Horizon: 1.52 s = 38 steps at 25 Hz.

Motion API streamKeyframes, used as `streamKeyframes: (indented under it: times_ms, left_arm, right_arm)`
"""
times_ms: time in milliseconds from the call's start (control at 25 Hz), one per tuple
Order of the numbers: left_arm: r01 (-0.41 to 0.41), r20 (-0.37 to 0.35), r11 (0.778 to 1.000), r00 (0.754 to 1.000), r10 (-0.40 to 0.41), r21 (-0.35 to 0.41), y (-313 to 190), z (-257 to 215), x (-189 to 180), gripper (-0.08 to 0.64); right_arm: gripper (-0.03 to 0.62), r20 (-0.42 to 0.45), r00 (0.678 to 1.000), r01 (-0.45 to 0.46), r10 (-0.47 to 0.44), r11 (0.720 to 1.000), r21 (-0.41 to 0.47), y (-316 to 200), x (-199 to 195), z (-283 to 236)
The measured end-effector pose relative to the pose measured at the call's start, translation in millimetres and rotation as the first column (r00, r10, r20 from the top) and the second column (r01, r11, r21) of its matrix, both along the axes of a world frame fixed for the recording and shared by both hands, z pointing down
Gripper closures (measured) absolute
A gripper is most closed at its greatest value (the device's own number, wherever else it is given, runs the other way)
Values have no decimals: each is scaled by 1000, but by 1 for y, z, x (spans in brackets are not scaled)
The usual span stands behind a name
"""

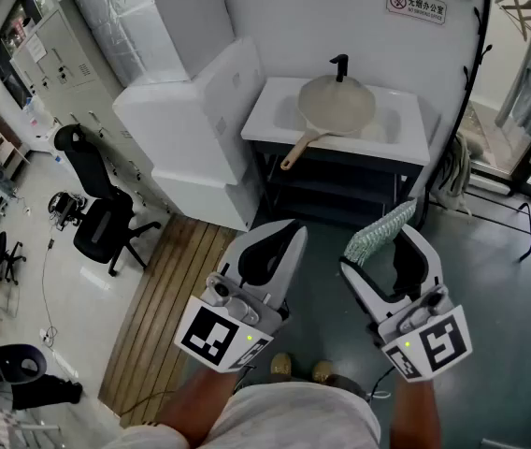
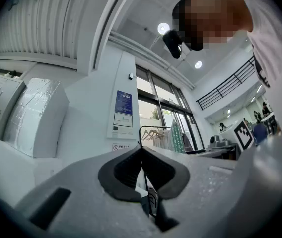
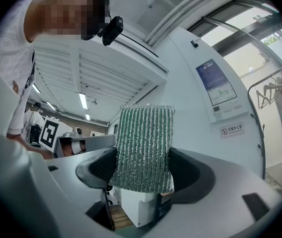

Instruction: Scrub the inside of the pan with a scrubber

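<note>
Right tool [image 1: 382, 251] grips scrubber [image 1: 380, 233]; pan [image 1: 337, 104] handle overhangs sink [image 1: 406, 138] edge.

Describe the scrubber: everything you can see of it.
The scrubber is a flat, rectangular pad striped green and silver, with a coarse, glittery knit look. It stands upright, its lower part clamped between the jaws of the right gripper, and its upper part sticks out past them. It is held in the air, and nothing else touches it.

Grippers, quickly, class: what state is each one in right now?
Left gripper: closed, holding nothing.
Right gripper: closed on the green scrubber.
</note>
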State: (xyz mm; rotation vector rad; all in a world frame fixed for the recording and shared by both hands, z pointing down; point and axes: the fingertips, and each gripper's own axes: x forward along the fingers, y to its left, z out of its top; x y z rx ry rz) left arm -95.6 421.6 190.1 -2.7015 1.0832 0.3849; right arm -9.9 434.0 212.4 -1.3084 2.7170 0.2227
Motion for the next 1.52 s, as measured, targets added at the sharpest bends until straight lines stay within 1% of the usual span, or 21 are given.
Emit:
streamKeyframes:
  times_ms: [200,320,560,720,1080,1280,1520]
  left_arm:
    - [2,3,1000,1000,-2,-9,-2,0,4,545]
    - [8,-1,1000,1000,-8,3,-1,-1,6,545]
    - [27,-3,1000,1000,-27,4,-4,0,11,545]
    - [48,-9,999,999,-48,1,-11,0,15,545]
    - [86,-4,996,996,-86,15,-19,-4,40,545]
    - [97,-7,995,995,-97,10,-27,-3,45,545]
    - [96,-9,995,995,-96,20,-46,-1,45,545]
  right_arm:
    - [253,1,1000,3,-3,1000,2,-3,3,-1]
    - [253,14,1000,1,-1,1000,1,-3,7,-2]
    - [253,31,1000,2,-2,1000,0,-5,20,-2]
    - [253,27,1000,7,-7,1000,-1,-11,29,-1]
    - [253,8,999,45,-45,999,17,-22,54,-5]
    - [253,9,999,47,-47,999,12,-32,61,-2]
    - [253,3,999,45,-45,999,13,-50,60,3]
